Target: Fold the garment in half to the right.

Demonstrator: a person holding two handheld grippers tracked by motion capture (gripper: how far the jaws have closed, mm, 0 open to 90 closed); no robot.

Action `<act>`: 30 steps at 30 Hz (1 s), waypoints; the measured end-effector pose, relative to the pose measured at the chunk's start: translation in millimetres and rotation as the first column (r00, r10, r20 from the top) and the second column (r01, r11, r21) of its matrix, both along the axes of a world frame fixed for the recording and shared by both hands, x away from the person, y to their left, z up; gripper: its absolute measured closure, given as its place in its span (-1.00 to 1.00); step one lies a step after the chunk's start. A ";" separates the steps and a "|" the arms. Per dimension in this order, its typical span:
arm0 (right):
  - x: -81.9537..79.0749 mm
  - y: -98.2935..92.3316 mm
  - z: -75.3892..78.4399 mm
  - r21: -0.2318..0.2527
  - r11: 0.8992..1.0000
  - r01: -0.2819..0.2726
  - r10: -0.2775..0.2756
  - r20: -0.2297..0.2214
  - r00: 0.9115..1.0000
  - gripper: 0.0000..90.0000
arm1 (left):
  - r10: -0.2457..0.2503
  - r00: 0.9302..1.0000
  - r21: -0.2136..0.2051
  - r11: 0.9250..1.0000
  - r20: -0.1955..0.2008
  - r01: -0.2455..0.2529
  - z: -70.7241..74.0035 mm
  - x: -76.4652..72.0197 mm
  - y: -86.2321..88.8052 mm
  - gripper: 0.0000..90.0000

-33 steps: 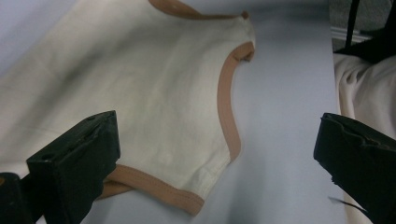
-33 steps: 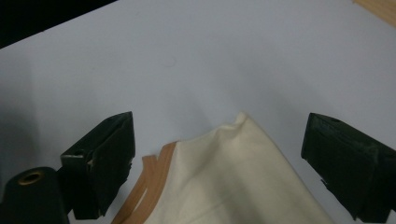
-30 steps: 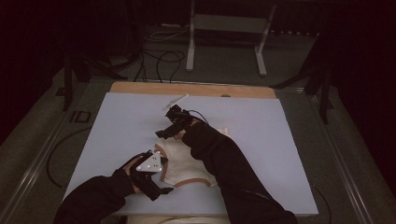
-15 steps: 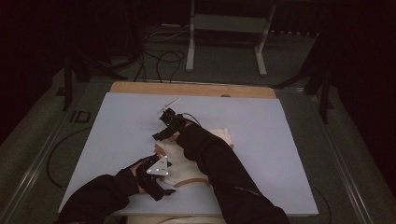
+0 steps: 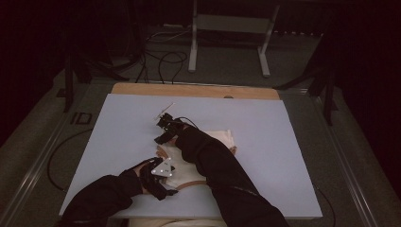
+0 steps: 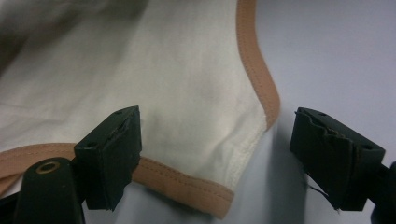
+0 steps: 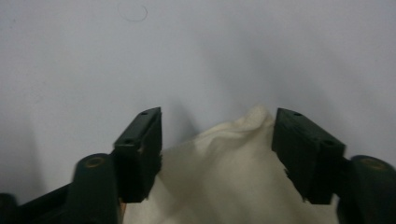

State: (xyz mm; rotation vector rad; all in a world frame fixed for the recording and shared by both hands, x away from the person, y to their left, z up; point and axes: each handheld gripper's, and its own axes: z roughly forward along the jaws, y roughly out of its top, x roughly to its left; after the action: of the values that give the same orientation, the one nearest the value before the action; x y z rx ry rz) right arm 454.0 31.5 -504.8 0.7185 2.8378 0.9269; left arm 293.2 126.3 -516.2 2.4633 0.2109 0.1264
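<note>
A cream garment (image 5: 221, 138) with tan trim (image 6: 261, 79) lies flat on the pale blue table (image 5: 269, 123). My left gripper (image 5: 166, 185) is at its near left edge. A trimmed corner (image 6: 205, 186) lies between the jaws of my left gripper (image 6: 219, 158), which have just been closing and stand well apart, with neither pad pressing on it. My right gripper (image 5: 161, 138) is low at the garment's far left edge. A raised fold (image 7: 247, 123) sits between the jaws of my right gripper (image 7: 219, 154), which have also been closing, with a gap left on both sides.
A wooden strip (image 5: 189, 89) runs along the table's far edge. Beyond it on the floor are a metal stand (image 5: 227, 28) and loose cables (image 5: 161, 59). Bare table surface spreads to the right of the garment and to the left of both grippers.
My right gripper has come a little left and down onto the garment's far edge. The left hand has shifted slightly right toward the trimmed corner.
</note>
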 end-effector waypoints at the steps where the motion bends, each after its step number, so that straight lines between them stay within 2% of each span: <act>1: 0.1 0.2 -1.1 -0.005 1.000 0.001 -0.001 -0.002 1.000 -0.15 | 0.005 1.000 -0.001 1.000 0.001 -0.005 0.0 0.5 -0.2 -0.59; 3: 0.4 0.7 -3.6 -0.017 1.000 -0.008 0.008 -0.004 1.000 -0.06 | 0.013 1.000 -0.005 1.000 -0.001 -0.013 -0.1 2.0 -0.4 -0.56; 5: -0.3 1.5 -4.4 -0.023 1.000 -0.006 0.006 0.016 1.000 0.01 | 0.015 1.000 -0.004 1.000 -0.001 -0.015 -0.1 3.5 -0.7 -0.56; 8: -1.9 2.6 -3.9 -0.036 0.999 -0.004 0.005 0.033 0.999 0.25 | 0.018 1.000 -0.002 1.000 0.001 -0.018 -0.1 4.7 -1.3 -0.56; 11: -2.2 2.5 -2.7 -0.064 0.998 0.003 0.001 0.065 0.998 0.56 | 0.021 1.000 0.006 1.000 -0.002 -0.021 0.3 5.5 -1.7 -0.56; 14: -1.9 2.1 -1.0 -0.082 0.996 0.014 -0.008 0.074 0.997 0.95 | 0.020 1.000 0.012 1.000 0.003 -0.020 1.1 5.1 -2.5 -0.55; 19: -1.0 -3.3 1.7 -0.068 0.998 0.012 -0.007 0.072 0.997 0.98 | 0.013 1.000 0.029 0.999 0.015 -0.013 3.6 3.1 -1.9 -0.47; 25: -1.4 -6.8 8.2 -0.044 0.999 0.014 -0.010 0.077 0.997 0.99 | 0.011 1.000 0.030 0.999 0.014 -0.011 4.9 2.0 0.2 -0.37; 30: -1.4 -9.1 12.9 -0.045 0.999 0.012 -0.008 0.086 0.996 0.99 | 0.005 1.000 0.037 0.999 0.017 -0.006 5.1 4.1 0.5 -0.33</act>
State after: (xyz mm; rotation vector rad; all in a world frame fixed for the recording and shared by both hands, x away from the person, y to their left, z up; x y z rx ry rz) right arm 452.6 22.4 -491.9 0.6707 2.7688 0.8675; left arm 297.3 126.8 -511.1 2.4983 0.2103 0.1543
